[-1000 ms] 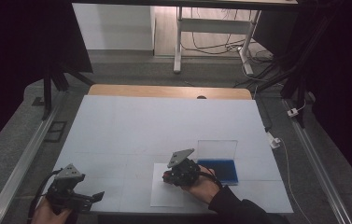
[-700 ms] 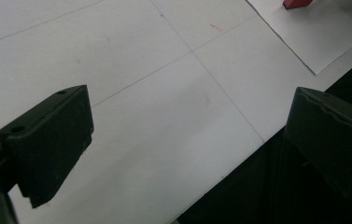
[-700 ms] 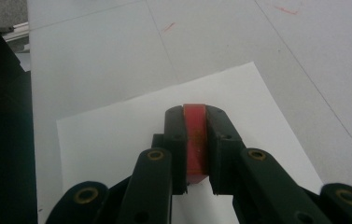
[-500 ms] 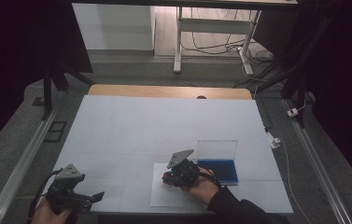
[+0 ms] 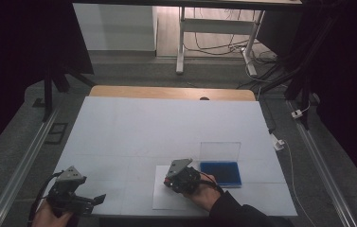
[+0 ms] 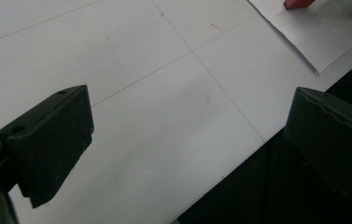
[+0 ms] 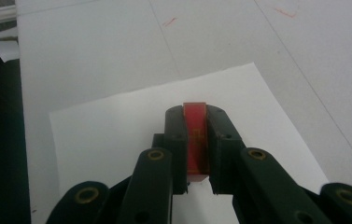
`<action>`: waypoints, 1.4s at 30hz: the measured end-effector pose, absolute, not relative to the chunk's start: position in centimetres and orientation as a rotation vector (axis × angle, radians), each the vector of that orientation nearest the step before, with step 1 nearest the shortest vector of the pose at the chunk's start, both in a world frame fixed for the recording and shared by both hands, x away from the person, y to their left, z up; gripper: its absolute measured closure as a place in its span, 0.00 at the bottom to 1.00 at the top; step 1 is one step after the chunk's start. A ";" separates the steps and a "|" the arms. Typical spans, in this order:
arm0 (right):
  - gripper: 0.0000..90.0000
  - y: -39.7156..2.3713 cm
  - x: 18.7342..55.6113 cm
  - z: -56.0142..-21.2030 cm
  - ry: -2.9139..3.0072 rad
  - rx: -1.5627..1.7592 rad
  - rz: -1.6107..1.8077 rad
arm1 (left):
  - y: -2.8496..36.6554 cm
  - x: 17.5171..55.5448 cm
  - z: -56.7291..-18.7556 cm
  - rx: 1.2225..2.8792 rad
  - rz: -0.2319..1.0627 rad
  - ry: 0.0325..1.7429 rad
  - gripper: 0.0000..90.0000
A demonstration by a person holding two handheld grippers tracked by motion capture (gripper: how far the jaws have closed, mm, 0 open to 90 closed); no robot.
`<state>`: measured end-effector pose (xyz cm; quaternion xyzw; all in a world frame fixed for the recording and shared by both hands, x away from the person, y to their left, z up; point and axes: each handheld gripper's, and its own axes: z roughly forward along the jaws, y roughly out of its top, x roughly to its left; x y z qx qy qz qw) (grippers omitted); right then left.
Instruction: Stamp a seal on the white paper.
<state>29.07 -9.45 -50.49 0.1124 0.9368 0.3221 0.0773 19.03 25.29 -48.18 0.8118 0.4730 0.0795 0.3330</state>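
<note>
A small red block (image 7: 195, 135) is clamped between the fingers (image 7: 177, 140) of the right gripper (image 7: 195, 116) and held low over a white sheet of paper (image 7: 117, 126) at the near edge of the surface (image 5: 166, 123). In the right gripper view the block's long axis is seen to run along the fingers, its far end level with their tips, so that it points straight ahead over the sheet; whether its underside touches the paper cannot be told. In the high view the right gripper (image 5: 182, 178) is seen above the sheet (image 5: 164, 196), and just beside it, to its right, lies an open case with a blue-lined tray (image 5: 220, 173) and a clear lid (image 5: 220, 151) standing upright behind it. The case is judged to be the nearer place for the block, and the right hand is by far the closer to it.

The left gripper (image 5: 84, 201) is held well apart at the near left corner, its fingers (image 6: 47, 140) spread wide with nothing between them. From its own view the red block (image 6: 299, 3) is glimpsed far off on the paper (image 6: 313, 32). Bare surface lies open ahead and to the left; the near edge drops away close behind both hands.
</note>
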 end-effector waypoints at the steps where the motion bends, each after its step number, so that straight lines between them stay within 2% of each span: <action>1: 0.90 -9.6 29.3 -50.5 2.818 0.370 0.987 | 25.3 19.0 -48.2 2.121 0.207 1.235 0.02; 9: 0.90 -10.2 30.6 -50.8 2.877 0.472 1.074 | 25.3 19.1 -48.2 2.120 0.204 1.240 0.02; 16: 0.90 -9.7 29.8 -50.6 2.839 0.390 1.008 | 25.3 19.1 -48.2 2.119 0.204 1.240 0.02; 42: 0.89 -10.2 30.5 -50.1 2.870 0.421 1.056 | 25.4 19.0 -48.2 2.115 0.204 1.236 0.02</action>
